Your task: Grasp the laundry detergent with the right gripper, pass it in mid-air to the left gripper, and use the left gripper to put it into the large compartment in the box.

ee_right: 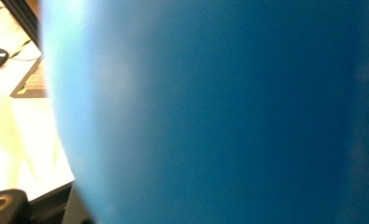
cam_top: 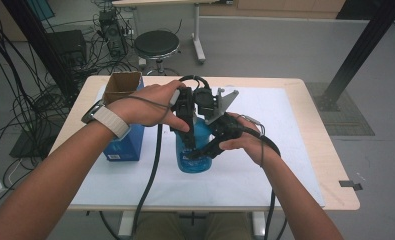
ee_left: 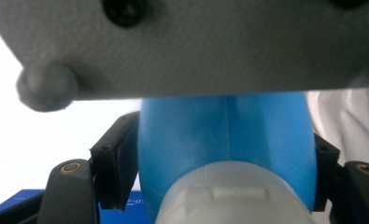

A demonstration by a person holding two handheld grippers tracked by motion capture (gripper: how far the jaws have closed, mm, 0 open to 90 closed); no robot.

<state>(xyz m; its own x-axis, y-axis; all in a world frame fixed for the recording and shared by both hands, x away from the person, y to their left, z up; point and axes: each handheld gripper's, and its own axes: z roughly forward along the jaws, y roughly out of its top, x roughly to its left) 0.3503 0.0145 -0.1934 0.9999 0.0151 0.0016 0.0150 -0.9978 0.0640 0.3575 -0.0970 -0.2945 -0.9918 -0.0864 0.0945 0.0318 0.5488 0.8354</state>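
Right hand-held gripper [cam_top: 197, 152]: I clamp the blue bottle [cam_top: 192, 150] upright.
Left hand-held gripper [cam_top: 185, 131]: closed around its neck.
Left: cap [ee_left: 233, 196] unopened.

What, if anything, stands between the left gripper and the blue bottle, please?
Nothing visible: the left gripper has the bottle between its pads, which meet its sides.

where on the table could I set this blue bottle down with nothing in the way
The white mat lies bare right of the blue bottle, out to the table's right edge. A bare strip also runs along its near edge. Crowded: the middle, with both grippers on the bottle, and the blue box at left.
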